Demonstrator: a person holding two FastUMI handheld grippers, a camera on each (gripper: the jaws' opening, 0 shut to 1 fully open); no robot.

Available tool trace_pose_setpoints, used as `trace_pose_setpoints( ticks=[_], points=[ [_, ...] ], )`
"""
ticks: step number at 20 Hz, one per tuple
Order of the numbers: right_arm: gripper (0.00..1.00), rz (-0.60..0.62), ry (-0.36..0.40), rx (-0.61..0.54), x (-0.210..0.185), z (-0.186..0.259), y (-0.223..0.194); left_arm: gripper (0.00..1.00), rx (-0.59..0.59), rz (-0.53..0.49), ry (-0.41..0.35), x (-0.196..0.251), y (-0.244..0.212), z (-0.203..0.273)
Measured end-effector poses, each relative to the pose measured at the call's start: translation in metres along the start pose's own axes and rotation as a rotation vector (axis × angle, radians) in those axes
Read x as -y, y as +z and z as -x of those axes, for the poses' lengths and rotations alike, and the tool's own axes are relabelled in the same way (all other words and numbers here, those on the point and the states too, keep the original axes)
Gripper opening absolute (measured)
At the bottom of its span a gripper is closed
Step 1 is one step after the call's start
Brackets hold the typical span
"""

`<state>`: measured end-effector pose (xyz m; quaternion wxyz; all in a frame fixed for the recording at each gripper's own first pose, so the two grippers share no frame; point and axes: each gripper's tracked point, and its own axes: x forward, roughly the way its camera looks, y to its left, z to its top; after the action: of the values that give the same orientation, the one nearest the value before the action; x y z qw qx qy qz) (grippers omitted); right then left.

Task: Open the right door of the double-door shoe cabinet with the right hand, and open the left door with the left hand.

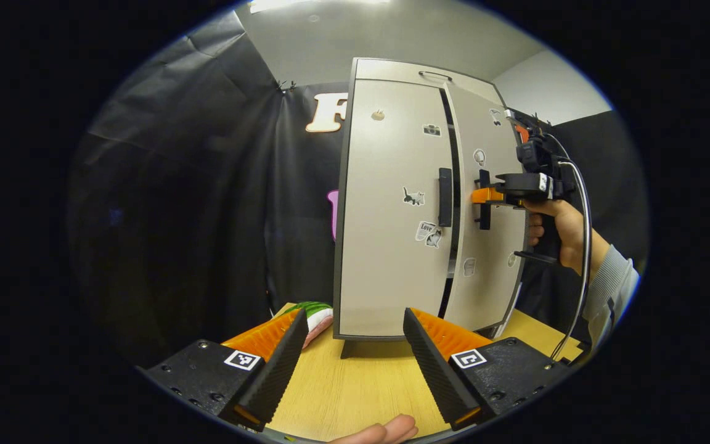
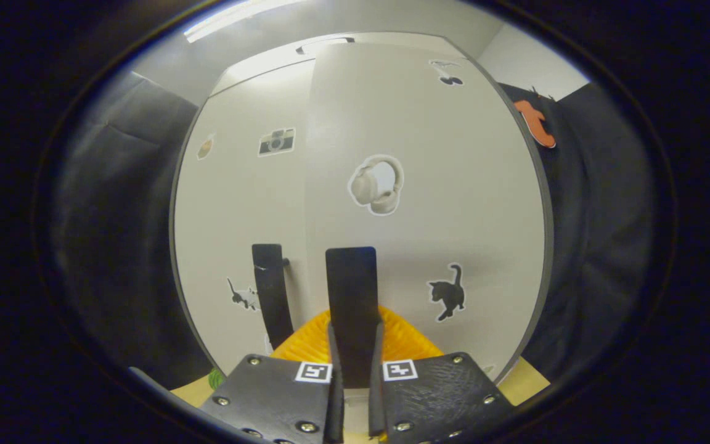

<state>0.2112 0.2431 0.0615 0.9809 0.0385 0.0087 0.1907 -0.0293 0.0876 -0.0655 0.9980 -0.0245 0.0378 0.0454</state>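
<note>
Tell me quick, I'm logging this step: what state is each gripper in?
Left gripper: open, holding nothing, short of the cabinet.
Right gripper: shut on the right door handle.

There was one shoe cabinet (image 1: 386,203) standing on one wooden table (image 1: 361,382). It had two doors, a left door (image 1: 392,246) and a right door (image 1: 490,277), and each carried one dark upright handle, so two handles: the left handle (image 1: 445,197) and the right handle (image 1: 484,199). Two grippers were there: the left gripper (image 1: 355,364) and the right gripper (image 2: 355,376). On the left door I counted four stickers, and on the right door five (the small ones low down were hard to make out). One green and pink thing (image 1: 315,317) lay beside the cabinet.
</note>
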Motion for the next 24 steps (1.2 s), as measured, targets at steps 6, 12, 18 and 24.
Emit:
trace_pose_setpoints(
  ticks=[6,12,18,24],
  points=[
    [0.16,-0.015,0.055,-0.016,0.017,0.044,0.004,0.96,0.008,0.011,-0.034,0.032,0.012,0.01],
    [0.16,-0.008,0.084,-0.037,0.039,0.081,0.007,0.96,0.031,-0.001,-0.059,0.047,0.023,0.024],
    [0.15,0.001,0.078,-0.033,0.076,0.119,0.014,0.96,0.036,0.0,-0.069,0.053,0.023,0.025],
    [0.15,0.031,0.017,-0.04,0.112,0.141,0.02,0.97,0.018,0.025,-0.103,0.072,0.018,0.023]
  ],
)
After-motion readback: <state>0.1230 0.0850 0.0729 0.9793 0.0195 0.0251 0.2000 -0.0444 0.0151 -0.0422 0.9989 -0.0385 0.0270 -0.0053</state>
